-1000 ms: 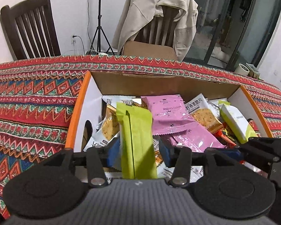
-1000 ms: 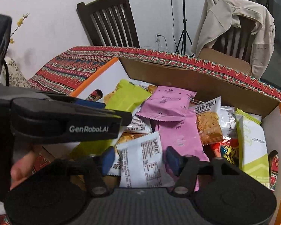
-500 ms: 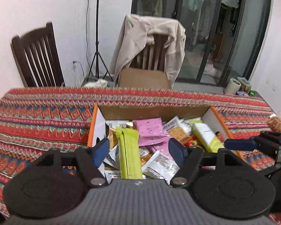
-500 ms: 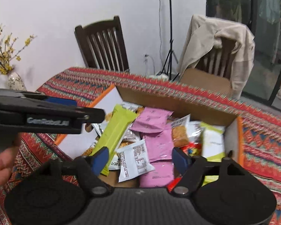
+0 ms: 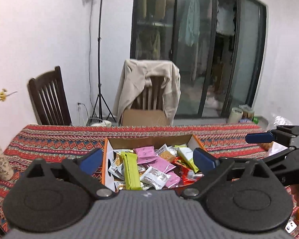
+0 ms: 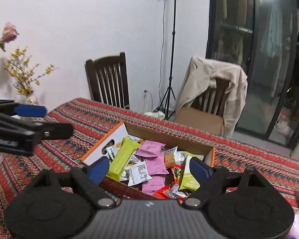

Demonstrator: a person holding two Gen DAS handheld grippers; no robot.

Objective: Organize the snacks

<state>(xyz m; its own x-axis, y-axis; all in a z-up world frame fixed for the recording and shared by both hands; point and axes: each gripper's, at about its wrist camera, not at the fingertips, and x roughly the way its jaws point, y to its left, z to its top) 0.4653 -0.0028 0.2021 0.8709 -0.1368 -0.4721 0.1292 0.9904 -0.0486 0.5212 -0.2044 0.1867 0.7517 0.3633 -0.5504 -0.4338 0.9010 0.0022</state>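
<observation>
An open cardboard box (image 5: 107, 159) (image 6: 165, 137) with orange-edged white flaps sits on the patterned tablecloth, full of snack packets. A long green packet (image 5: 131, 172) (image 6: 122, 158) lies on the left of the pile, pink packets (image 5: 158, 163) (image 6: 152, 160) in the middle, a white packet (image 5: 155, 178) (image 6: 138, 172) in front, a green-and-white one (image 5: 186, 157) (image 6: 189, 175) at right. My left gripper (image 5: 147, 159) is open and empty, held high and back from the box. My right gripper (image 6: 149, 166) is open and empty too, above the box's near edge.
The tablecloth (image 5: 59, 143) covers the table. Two wooden chairs stand behind it, one (image 5: 47, 97) bare, one draped with a beige jacket (image 5: 149, 83). A light stand (image 5: 98, 59) is between them. A vase with flowers (image 6: 30, 97) stands at the table's left end.
Both grippers have pulled up and back from the box, and their jaws have opened wide. The green packet left the left gripper's jaws and the white packet the right's; both lie in the box.
</observation>
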